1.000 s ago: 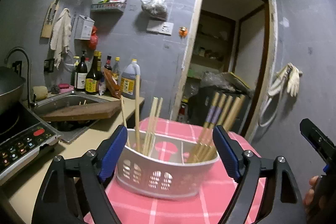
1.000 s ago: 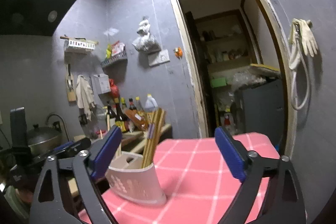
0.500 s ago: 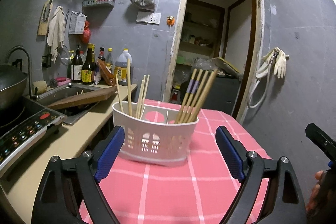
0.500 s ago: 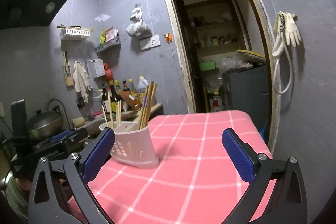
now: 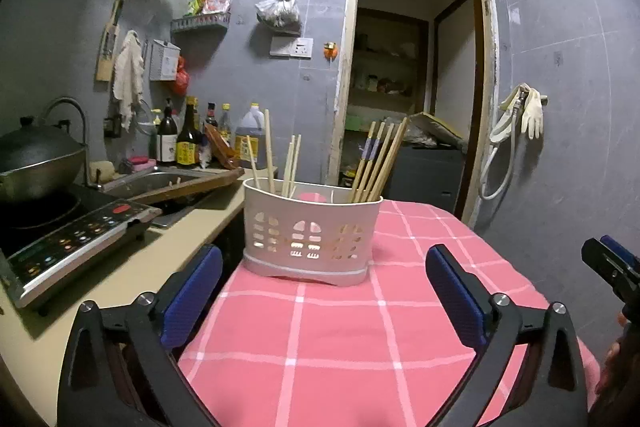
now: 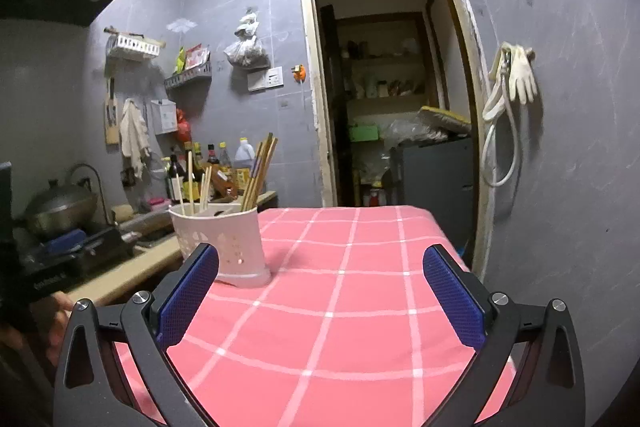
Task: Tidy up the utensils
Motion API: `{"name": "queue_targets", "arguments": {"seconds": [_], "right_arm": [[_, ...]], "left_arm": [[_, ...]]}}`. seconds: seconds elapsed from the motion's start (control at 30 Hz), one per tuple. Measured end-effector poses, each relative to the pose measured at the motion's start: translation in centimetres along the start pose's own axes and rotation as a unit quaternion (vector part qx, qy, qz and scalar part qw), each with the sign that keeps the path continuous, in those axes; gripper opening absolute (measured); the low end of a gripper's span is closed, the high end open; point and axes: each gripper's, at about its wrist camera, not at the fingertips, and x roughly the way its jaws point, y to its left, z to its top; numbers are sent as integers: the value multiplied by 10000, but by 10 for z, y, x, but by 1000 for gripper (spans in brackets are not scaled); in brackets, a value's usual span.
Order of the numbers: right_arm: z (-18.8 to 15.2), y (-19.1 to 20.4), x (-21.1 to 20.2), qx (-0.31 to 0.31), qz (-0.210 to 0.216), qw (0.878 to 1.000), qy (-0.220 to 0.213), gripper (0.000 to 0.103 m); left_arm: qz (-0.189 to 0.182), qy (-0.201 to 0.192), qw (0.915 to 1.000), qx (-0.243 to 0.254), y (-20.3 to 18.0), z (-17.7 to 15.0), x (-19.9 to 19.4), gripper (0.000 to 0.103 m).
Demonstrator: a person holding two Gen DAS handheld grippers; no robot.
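The white caddy [image 5: 311, 239] stands upright on the pink checked cloth [image 5: 340, 339], near the cloth's left edge beside the counter [image 5: 120, 283]. It is split into compartments: pale chopsticks [image 5: 269, 155] lean loosely in the left one, a tighter bundle of darker sticks [image 5: 380, 159] slants to the right out of the right one, and the middle part shows no sticks. In the left wrist view the caddy sits straight ahead of the left gripper [image 5: 322, 291], beyond the blue pads [image 5: 192, 291] and apart from them, lined up with the gap yet not inside it. Those jaws are opening and stand wide, with only bare cloth between them and nothing grasped. In the right wrist view the same caddy [image 6: 218, 239] lies off to the left, its lower corner partly hidden behind the left pad [image 6: 188, 295] of the right gripper [image 6: 320, 295], farther away than the pad and not touched by it. The right jaws are also spread wide and released, with only cloth between them. A tip of the right gripper shows at the far right edge of the left view, well clear of the caddy. Past the caddy, on the counter, are a cooktop [image 5: 68, 239] with a wok [image 5: 36, 159], a sink [image 5: 160, 183] with a board across it, and a row of bottles [image 5: 188, 139]. A doorway [image 5: 412, 87] opens in the grey wall behind, and gloves [image 5: 528, 111] hang to its right.
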Motion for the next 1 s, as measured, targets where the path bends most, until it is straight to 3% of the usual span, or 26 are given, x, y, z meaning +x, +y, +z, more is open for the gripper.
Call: {"name": "queue_targets", "arguments": {"seconds": [0.43, 1.0], "right_arm": [[-25, 11, -28, -345, -359, 9986, -172, 103], [-34, 8, -29, -322, -459, 9984, -116, 103]], "left_arm": [[186, -211, 9995, 143, -4, -38, -23, 101], [223, -240, 9994, 131, -4, -48, -27, 101]]}}
